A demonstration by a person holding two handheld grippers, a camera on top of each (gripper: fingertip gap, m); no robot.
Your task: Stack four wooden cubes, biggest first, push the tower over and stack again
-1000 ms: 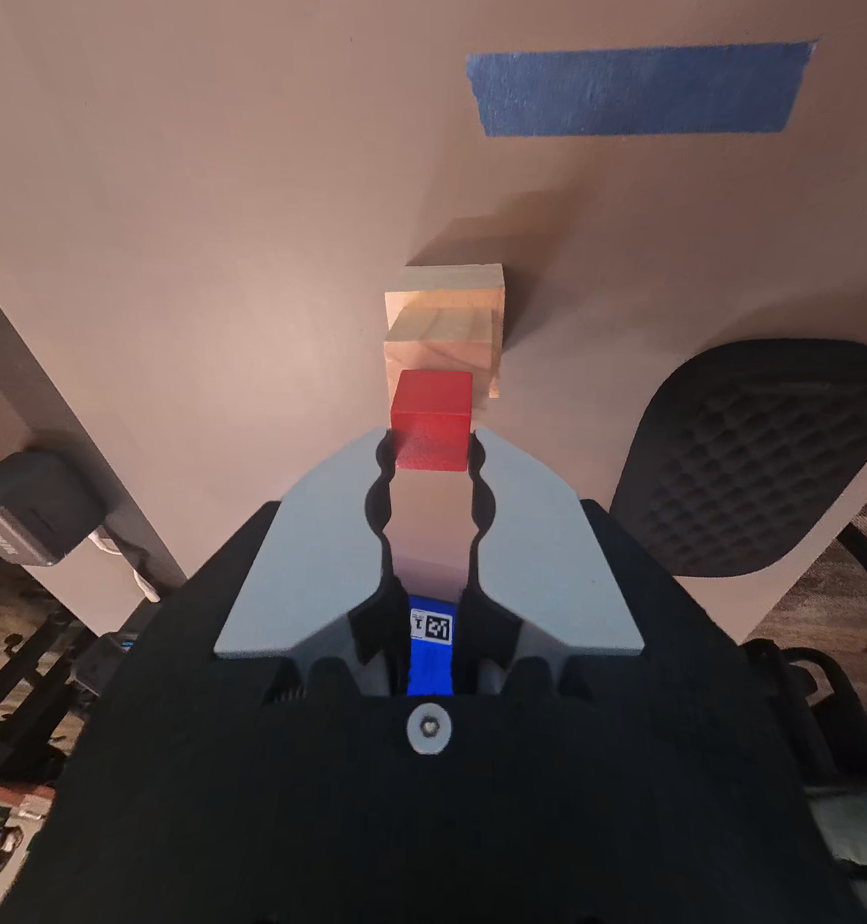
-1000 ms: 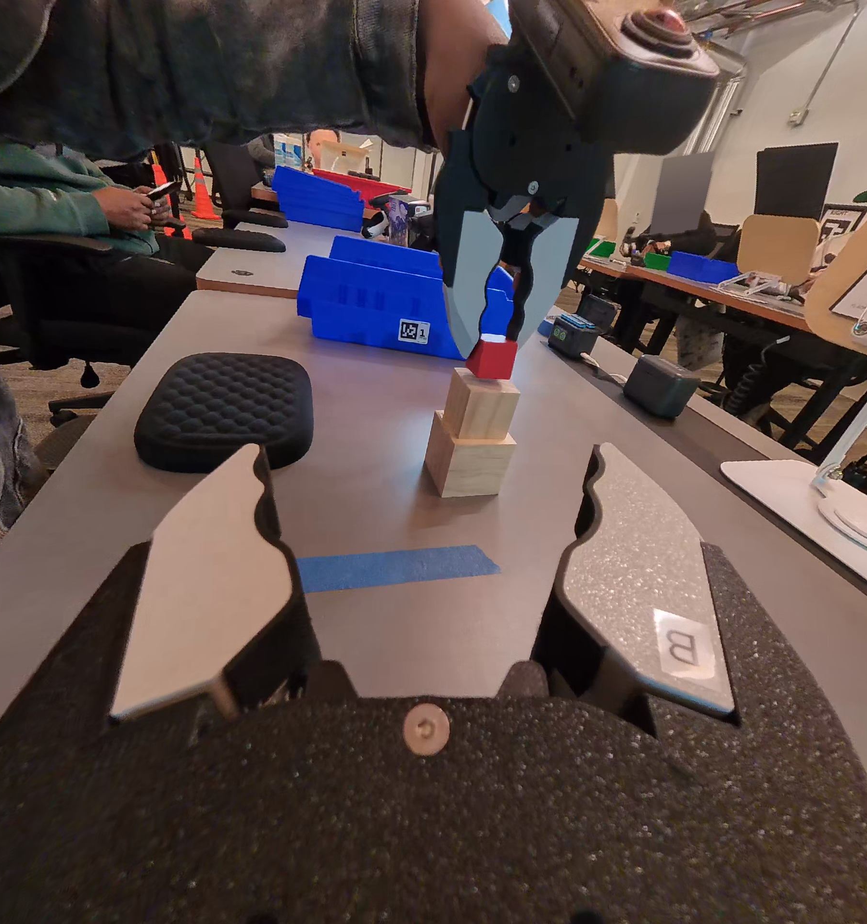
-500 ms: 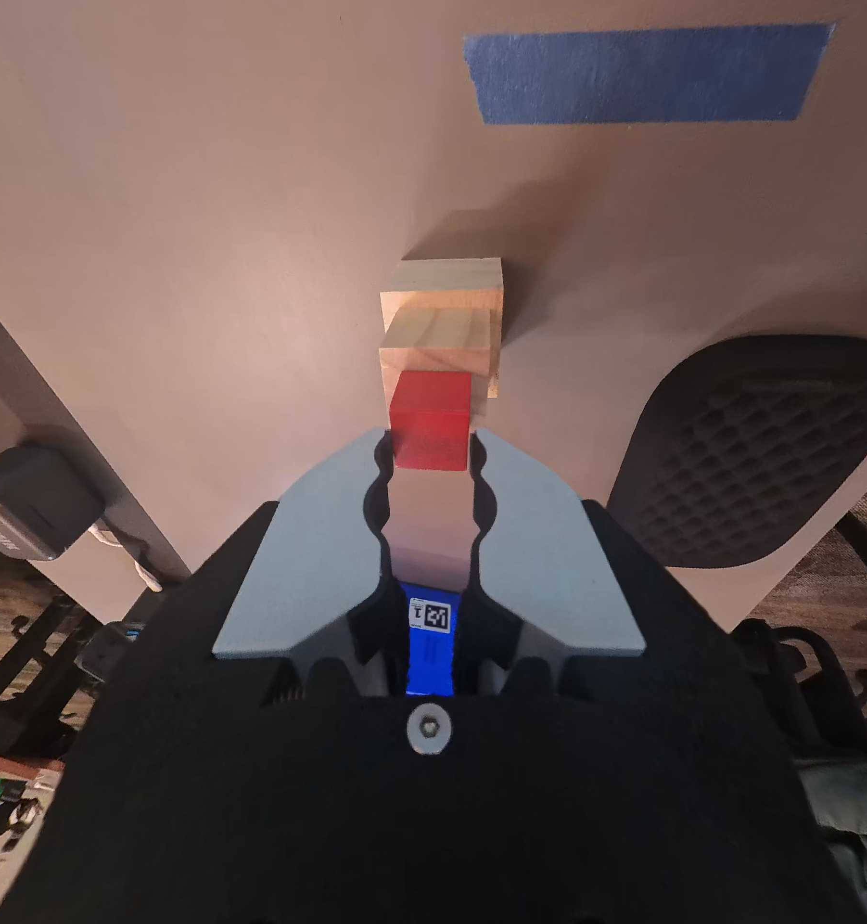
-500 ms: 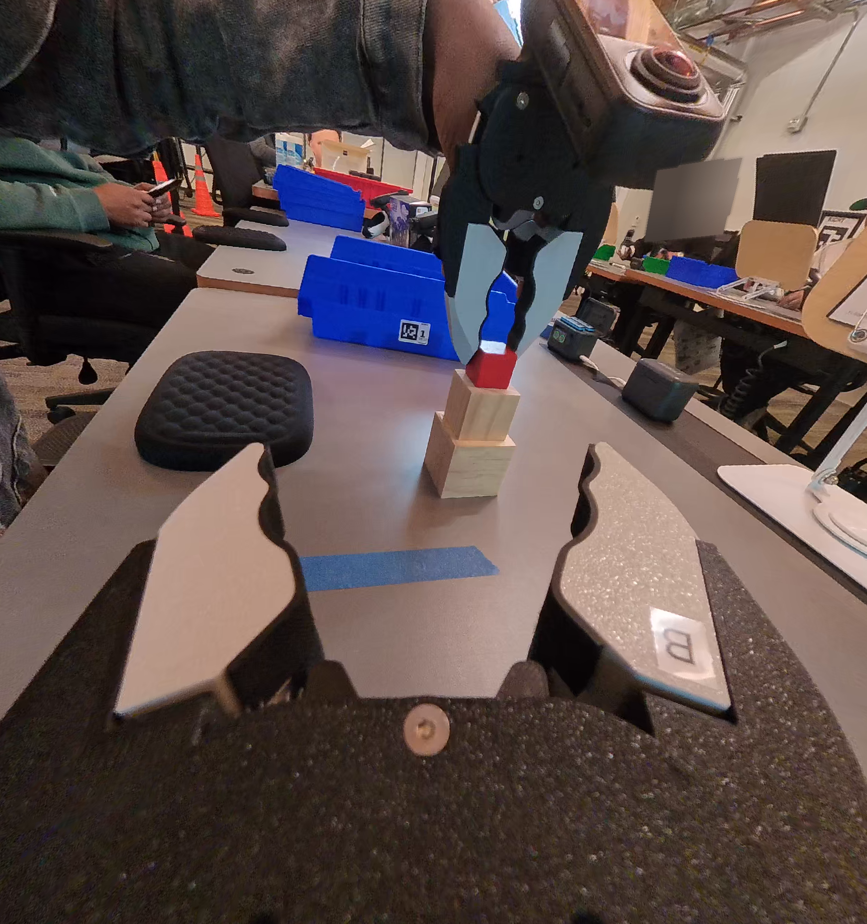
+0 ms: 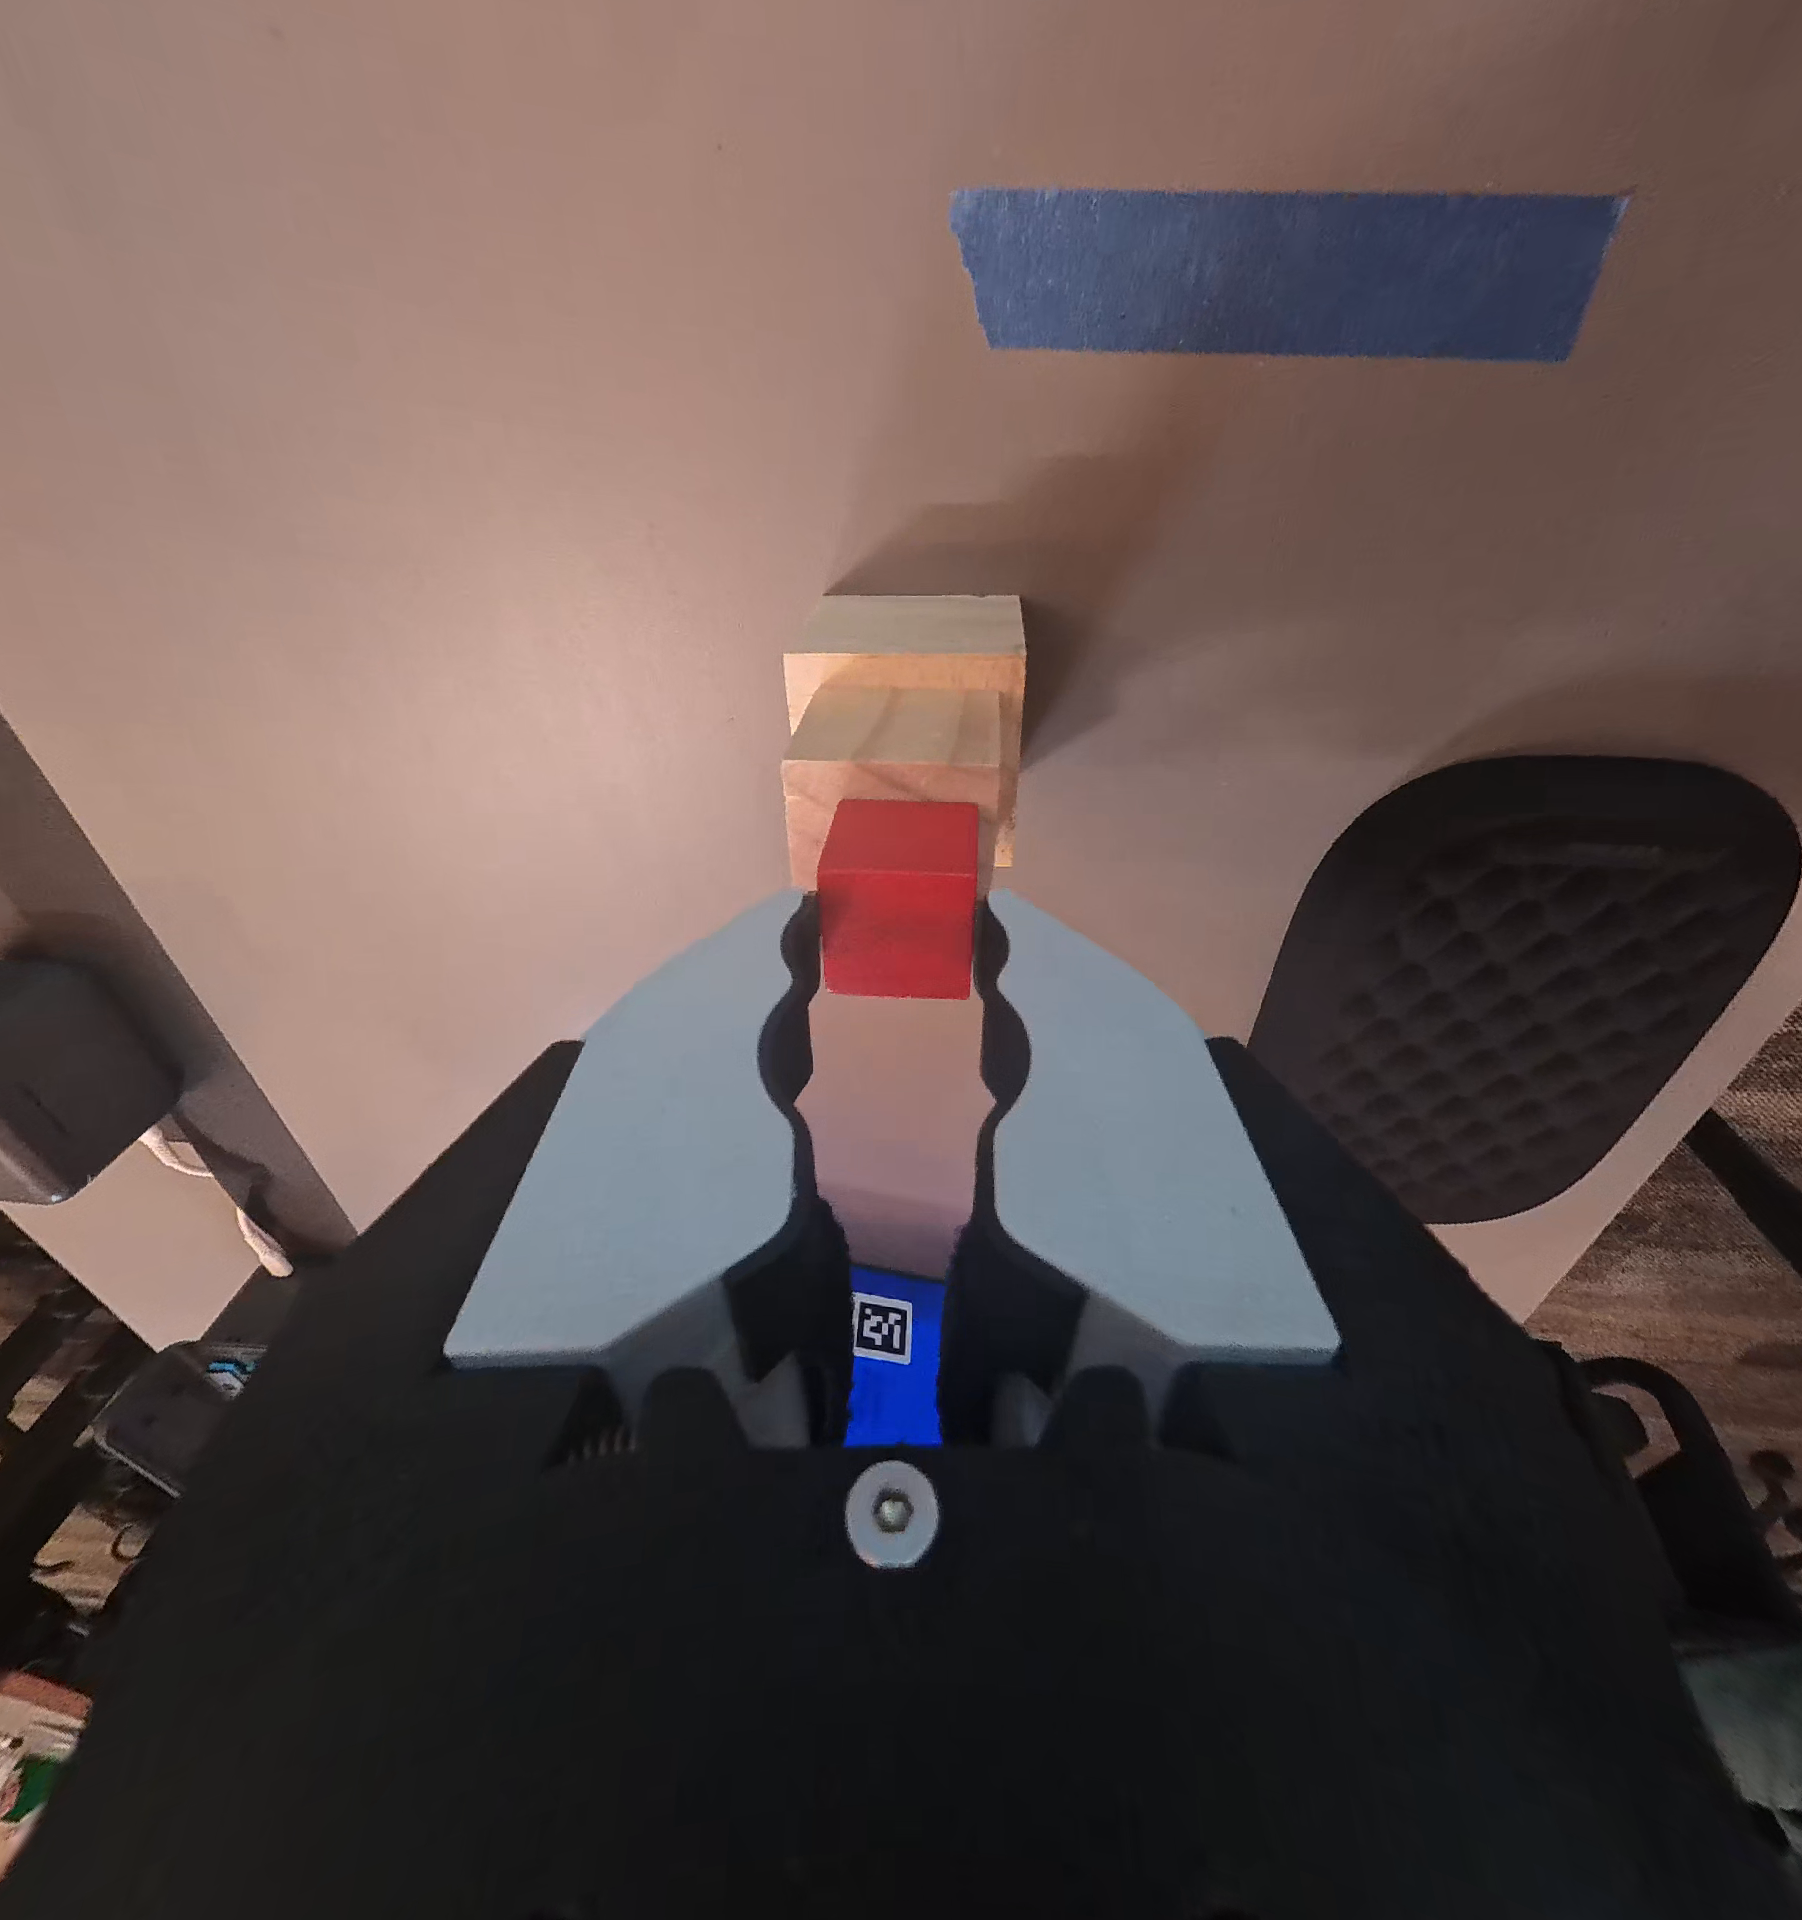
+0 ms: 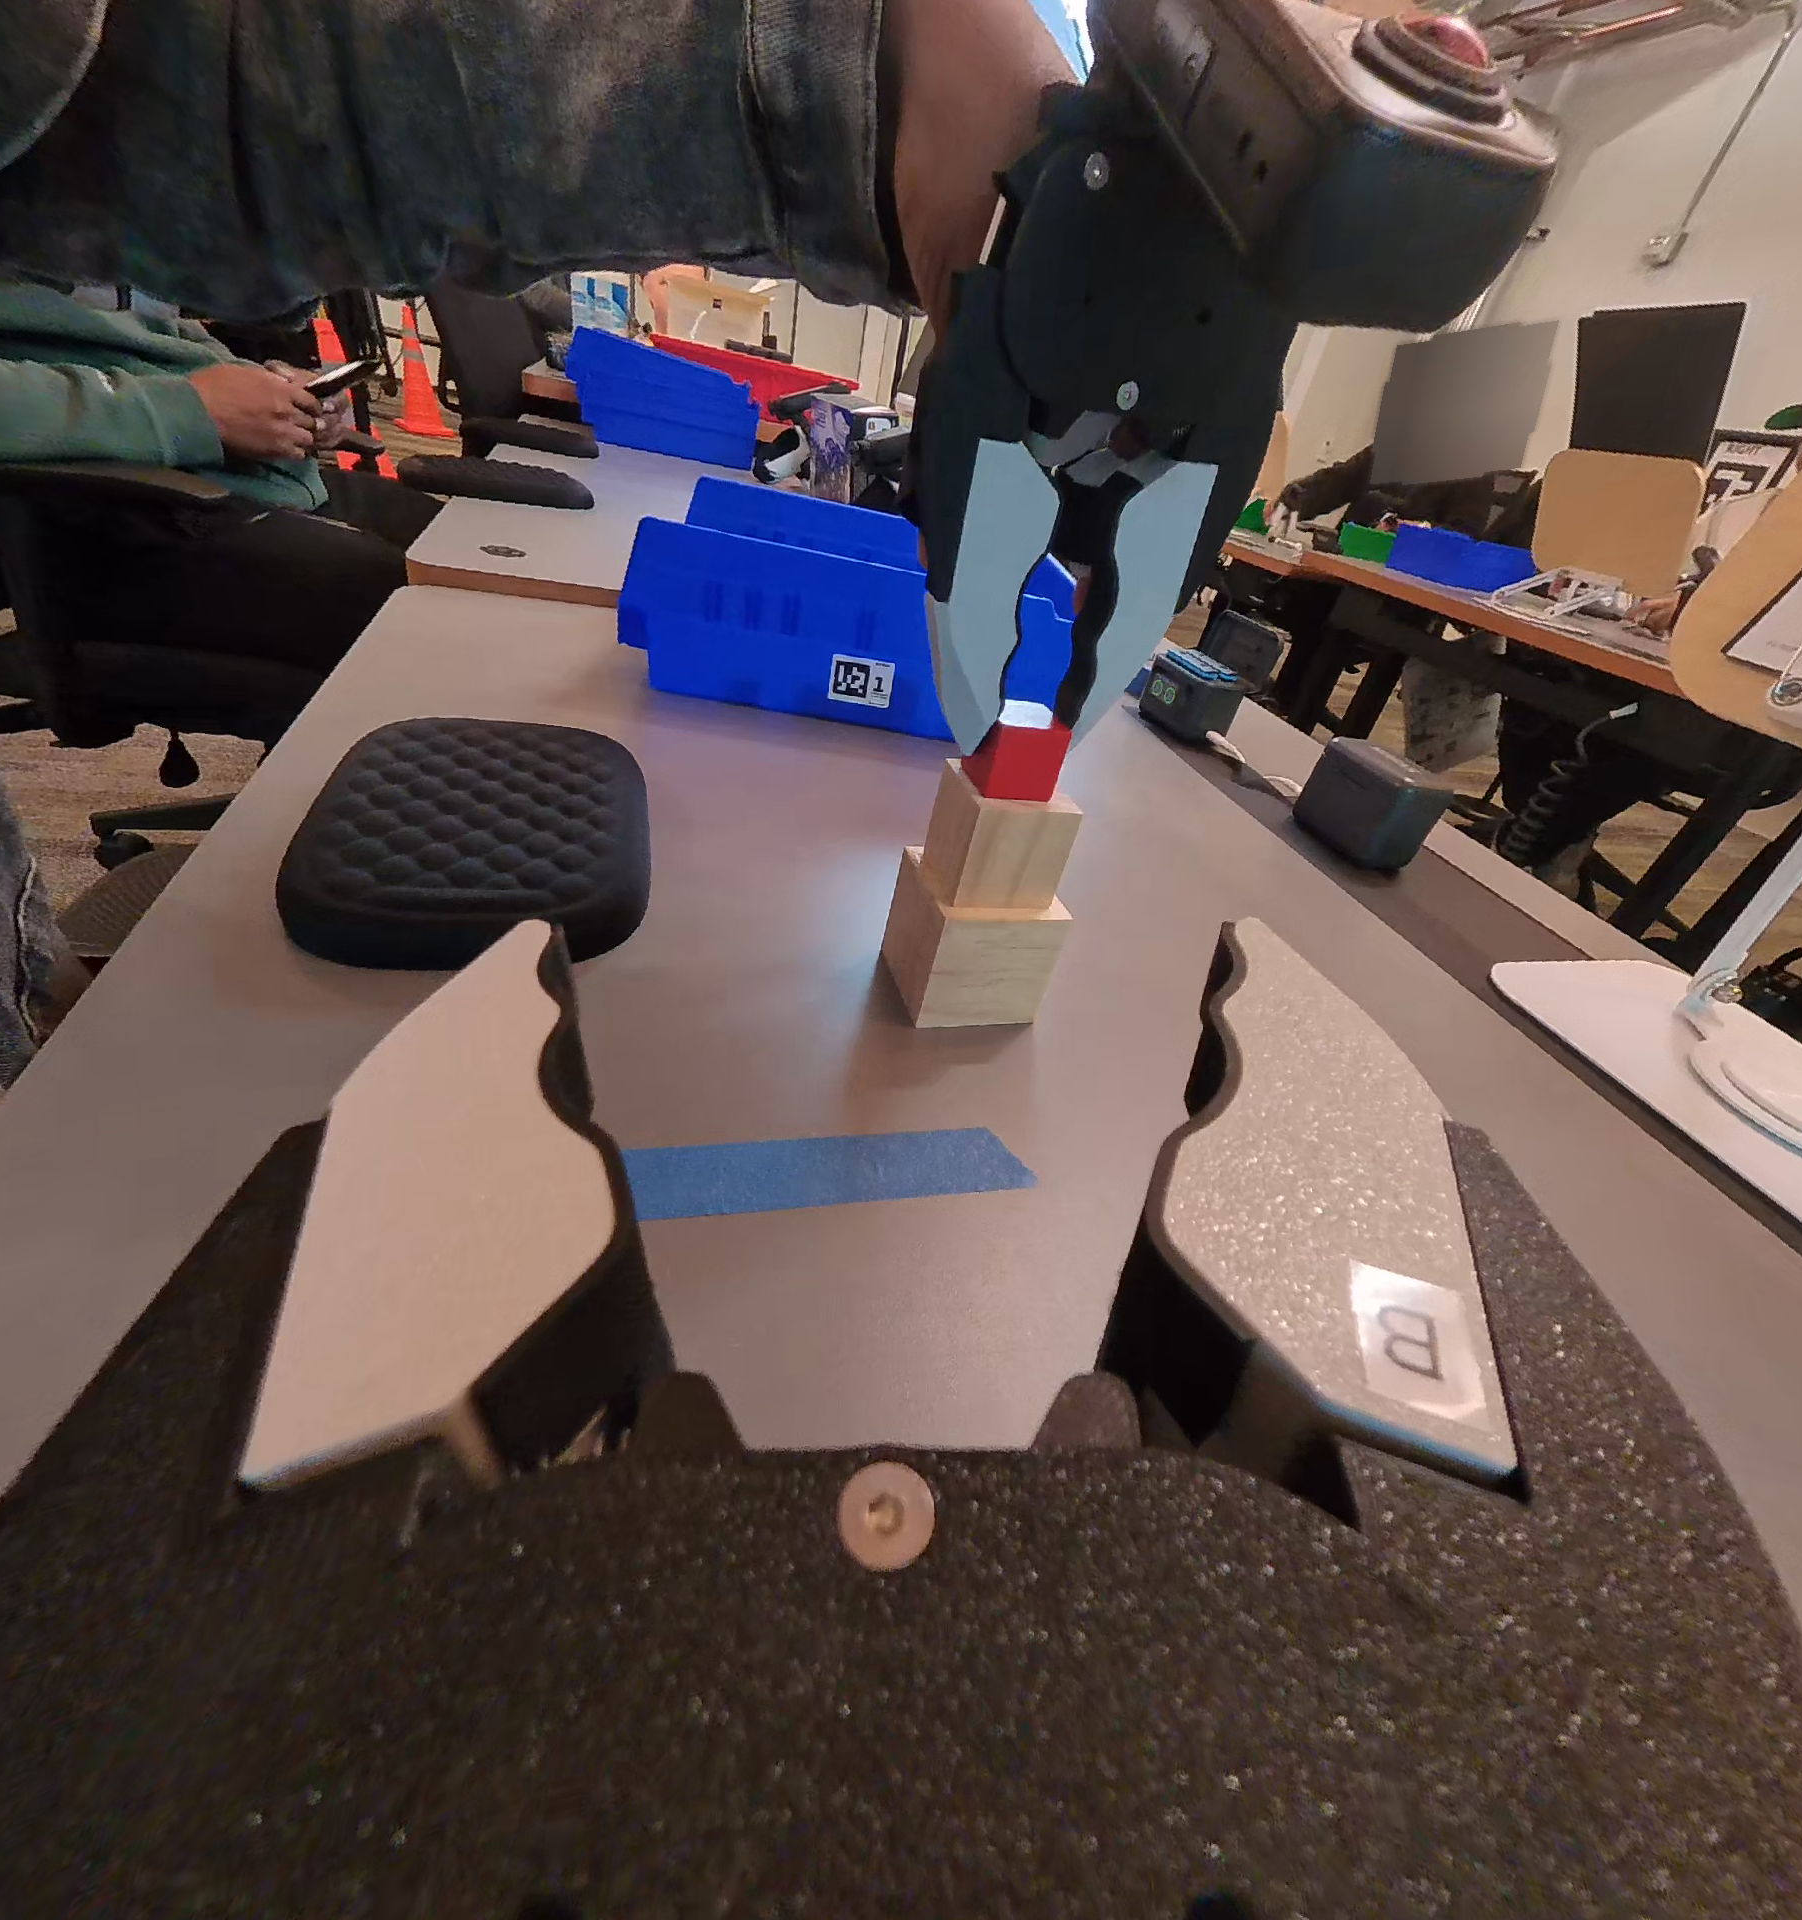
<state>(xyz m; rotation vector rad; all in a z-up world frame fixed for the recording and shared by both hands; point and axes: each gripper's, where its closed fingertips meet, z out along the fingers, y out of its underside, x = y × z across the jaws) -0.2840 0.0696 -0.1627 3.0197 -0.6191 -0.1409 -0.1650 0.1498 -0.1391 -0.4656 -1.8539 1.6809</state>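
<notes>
Small red cube (image 6: pixel 1016 756) sitting on two stacked wooden cubes (image 6: pixel 985 914) in the middle of the counter (image 6: pixel 772 1039), left gripper (image 5: pixel 899 940) fingers squeezing its sides from above, right gripper (image 6: pixel 881 1029) fingers wide apart near the blue tape (image 6: pixel 824 1172), holding nothing.

Each gripper (image 6: pixel 881 1049) carried two pale grey fingers (image 6: pixel 440 1195) with wavy black inner pads on a speckled black foam body fixed by one silver screw (image 6: pixel 884 1515); the person wore a dark mottled sleeve (image 6: pixel 409 135).
</notes>
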